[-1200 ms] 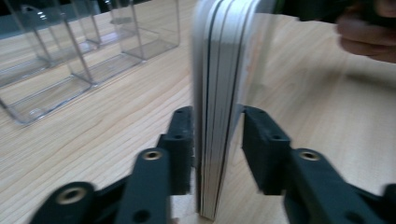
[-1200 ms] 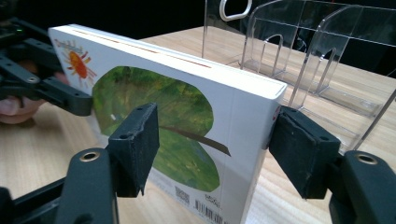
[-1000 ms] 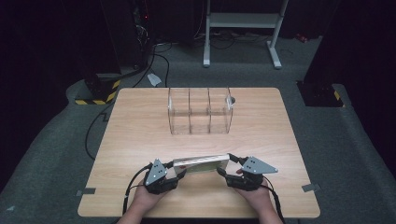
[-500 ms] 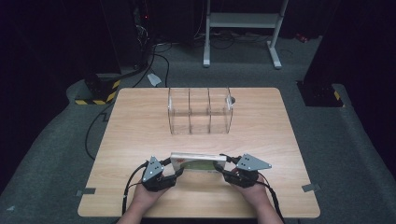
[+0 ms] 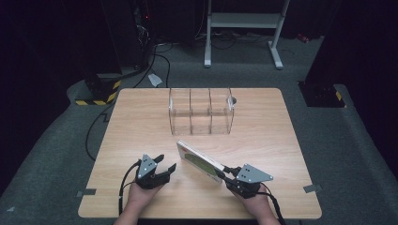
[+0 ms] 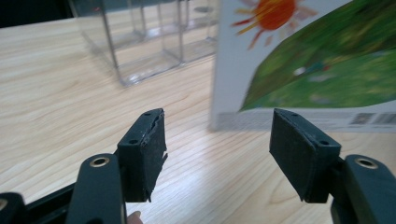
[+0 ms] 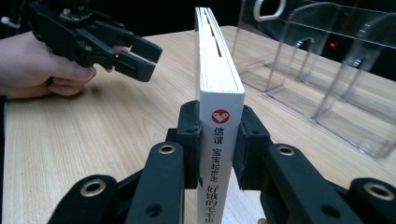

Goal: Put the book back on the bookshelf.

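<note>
Book (image 5: pixel 201 161): standing on edge above the table (image 5: pixel 141 122), long axis running from the right gripper (image 5: pixel 227 172) toward the rack (image 5: pixel 201 111). Right gripper is clamping the spine end. Left gripper (image 5: pixel 165 165): jaws spread, gripping nothing, sitting just beside the book's free end. Rack is lying beyond the book, slots open; the right hand (image 5: pixel 256 206) is likely steering it there.

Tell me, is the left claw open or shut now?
Open. The left claw has its two pads apart with bare table between them, just short of the book.
</note>
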Demonstrator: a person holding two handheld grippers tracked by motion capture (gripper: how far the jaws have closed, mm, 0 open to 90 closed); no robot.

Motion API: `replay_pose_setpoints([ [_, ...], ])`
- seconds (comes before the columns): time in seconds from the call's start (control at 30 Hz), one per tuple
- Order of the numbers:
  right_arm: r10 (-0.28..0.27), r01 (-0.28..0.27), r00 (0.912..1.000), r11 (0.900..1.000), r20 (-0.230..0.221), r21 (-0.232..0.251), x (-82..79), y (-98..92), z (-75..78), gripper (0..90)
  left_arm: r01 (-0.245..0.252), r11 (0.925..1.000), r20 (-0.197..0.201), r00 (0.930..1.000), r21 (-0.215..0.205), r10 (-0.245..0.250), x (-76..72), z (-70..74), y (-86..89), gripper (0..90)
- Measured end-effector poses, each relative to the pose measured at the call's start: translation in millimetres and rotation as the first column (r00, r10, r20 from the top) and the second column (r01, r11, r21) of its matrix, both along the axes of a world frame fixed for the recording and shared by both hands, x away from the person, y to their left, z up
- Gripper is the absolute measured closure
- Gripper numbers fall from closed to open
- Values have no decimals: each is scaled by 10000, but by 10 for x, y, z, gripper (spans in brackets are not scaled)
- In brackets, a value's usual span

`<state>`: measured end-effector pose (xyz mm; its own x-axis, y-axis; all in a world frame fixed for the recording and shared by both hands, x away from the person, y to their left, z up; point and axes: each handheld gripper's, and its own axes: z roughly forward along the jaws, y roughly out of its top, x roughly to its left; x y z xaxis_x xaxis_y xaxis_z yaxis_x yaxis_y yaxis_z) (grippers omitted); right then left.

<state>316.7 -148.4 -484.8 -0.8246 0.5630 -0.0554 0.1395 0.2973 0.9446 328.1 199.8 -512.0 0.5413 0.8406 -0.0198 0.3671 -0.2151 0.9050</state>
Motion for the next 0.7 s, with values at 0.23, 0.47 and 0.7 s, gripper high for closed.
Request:
replay_pose_setpoints([
  [0.23, -1233, 1232, 9923, 9922, -90, -184, -203, -117, 84, 750, -282, 9921, -637, 9973, 1222, 362, 40, 32, 79, 337],
  [0.47, -2208, 2205, 9750, 9753, -263, -128, -292, -213, 67, 748, -976, 9787, -1202, 9854, 1807, 1205, 48, -99, 238, 315],
  [0.7, -3013, 3016, 9527, 9534, -389, 9, -331, -233, 44, 747, -1033, 9707, -1757, 9740, 2170, 1429, 86, -155, 227, 282],
])
